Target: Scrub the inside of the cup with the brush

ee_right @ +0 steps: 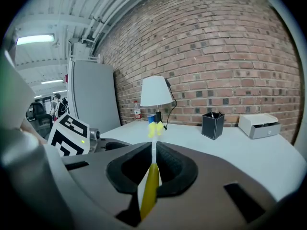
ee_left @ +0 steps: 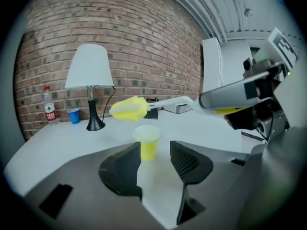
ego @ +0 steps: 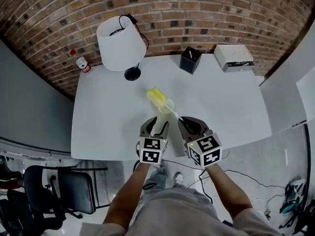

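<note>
Brick wall backs the white worktop (ego: 98,122), where the small yellow cup (ee_left: 147,143) stands upright near the front edge. The brush (ee_left: 128,108) hangs just above it, its sponge head outside the rim. The right gripper (ee_right: 154,152) has its fingers pinching the brush's yellow handle, plain only in its own view. The left gripper (ee_left: 156,150) faces the cup, fingers spread, the cup just ahead of their tips. Farther back stand a lamp (ego: 120,43), bottle (ego: 82,63), pen pot (ego: 190,59) and white box (ego: 234,57). Only the left gripper view shows a blue cup (ee_left: 73,115) beside the bottle.
</note>
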Demonstrator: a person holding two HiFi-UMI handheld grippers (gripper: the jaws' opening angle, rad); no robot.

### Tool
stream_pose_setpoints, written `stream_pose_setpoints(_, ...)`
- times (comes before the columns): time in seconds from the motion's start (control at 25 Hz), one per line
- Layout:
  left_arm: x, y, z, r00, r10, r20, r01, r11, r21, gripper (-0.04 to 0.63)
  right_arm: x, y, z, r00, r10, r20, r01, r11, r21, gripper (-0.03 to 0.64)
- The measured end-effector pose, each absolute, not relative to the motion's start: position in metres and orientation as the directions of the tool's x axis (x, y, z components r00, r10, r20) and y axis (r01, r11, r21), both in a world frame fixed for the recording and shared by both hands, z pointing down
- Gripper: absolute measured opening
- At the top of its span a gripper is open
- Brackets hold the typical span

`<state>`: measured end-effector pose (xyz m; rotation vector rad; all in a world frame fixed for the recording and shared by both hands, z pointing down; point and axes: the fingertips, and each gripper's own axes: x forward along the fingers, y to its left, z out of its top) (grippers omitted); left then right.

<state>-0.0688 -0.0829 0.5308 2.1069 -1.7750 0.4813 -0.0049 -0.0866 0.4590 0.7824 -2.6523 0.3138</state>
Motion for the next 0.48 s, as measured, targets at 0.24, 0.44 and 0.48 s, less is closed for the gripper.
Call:
stream_pose_setpoints(0.24,-0.052,-0.070,0.489,0.135,-0.912,0.387,-0.990,-0.135,0.029,0.146,0.002,-0.075,0.449,-0.792,-0.482,0.375,-0.550,0.830,-0.095,0.025)
stream_pose_setpoints(0.44,-0.040,-0.058,0.470,0.122,-0.926,0.358,-0.992,-0.122,0.024,0.101,0.008,-0.064,0.441,-0.797,-0.484,0.361,-0.542,0.837,-0.075,0.025)
stream_pose_setpoints(0.48,-0.039,-0.055,0.466,0.117,-0.930,0.350,-0.993,-0.115,0.025,0.083,0.009,-0.062,0.440,-0.798,-0.484,0.359,-0.541,0.838,-0.073,0.025)
